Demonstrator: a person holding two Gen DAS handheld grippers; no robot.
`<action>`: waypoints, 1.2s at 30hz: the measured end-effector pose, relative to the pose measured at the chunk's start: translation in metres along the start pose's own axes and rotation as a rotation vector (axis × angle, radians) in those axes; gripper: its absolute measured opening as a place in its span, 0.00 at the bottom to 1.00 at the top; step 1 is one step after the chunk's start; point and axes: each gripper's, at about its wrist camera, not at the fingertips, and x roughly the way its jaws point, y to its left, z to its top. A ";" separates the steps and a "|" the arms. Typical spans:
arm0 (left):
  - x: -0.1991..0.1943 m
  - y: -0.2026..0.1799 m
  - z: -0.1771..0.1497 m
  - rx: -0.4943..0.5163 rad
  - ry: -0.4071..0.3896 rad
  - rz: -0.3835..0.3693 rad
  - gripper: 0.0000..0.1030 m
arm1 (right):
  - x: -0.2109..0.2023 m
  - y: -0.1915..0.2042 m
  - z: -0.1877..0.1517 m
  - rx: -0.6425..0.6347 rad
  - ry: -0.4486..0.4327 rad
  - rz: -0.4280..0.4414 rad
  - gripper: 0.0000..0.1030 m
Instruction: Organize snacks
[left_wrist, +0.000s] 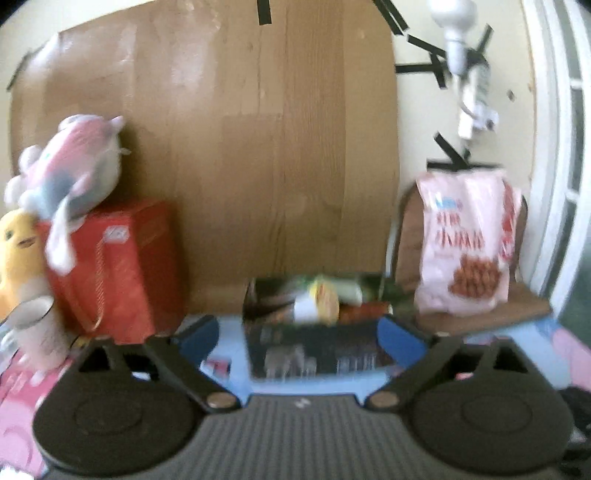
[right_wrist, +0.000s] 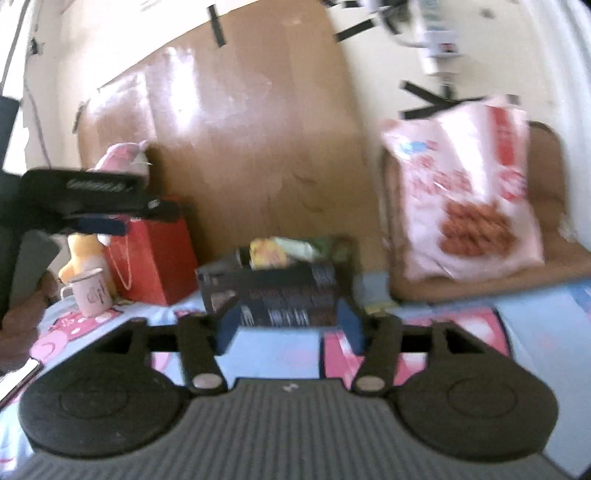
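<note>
Right now both your left gripper (left_wrist: 301, 332) and right gripper (right_wrist: 288, 323) are spread wide and carry nothing, each aimed at the dark snack box (right_wrist: 273, 291) on the patterned cloth (right_wrist: 273, 354), in front of the cardboard sheet (left_wrist: 240, 147). Expect the soft, crinkly packets (left_wrist: 325, 295) sticking out of its top to be light, slippery and crushable, so pinch one by its upper edge. The box's long side faces you; the pink snack bag (right_wrist: 469, 192) leans upright at right.

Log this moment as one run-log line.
left gripper: open, empty | right gripper: open, empty | dark box: holds snack packets | pink snack bag: upright outside
</note>
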 end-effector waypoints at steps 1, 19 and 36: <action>-0.010 -0.002 -0.011 0.006 0.004 0.006 0.98 | -0.010 0.002 -0.007 0.014 0.007 -0.014 0.74; -0.109 -0.023 -0.087 0.023 0.096 0.142 1.00 | -0.090 0.030 -0.032 0.181 0.022 -0.050 1.00; -0.106 -0.025 -0.095 0.038 0.111 0.208 1.00 | -0.091 0.037 -0.036 0.189 0.038 -0.027 1.00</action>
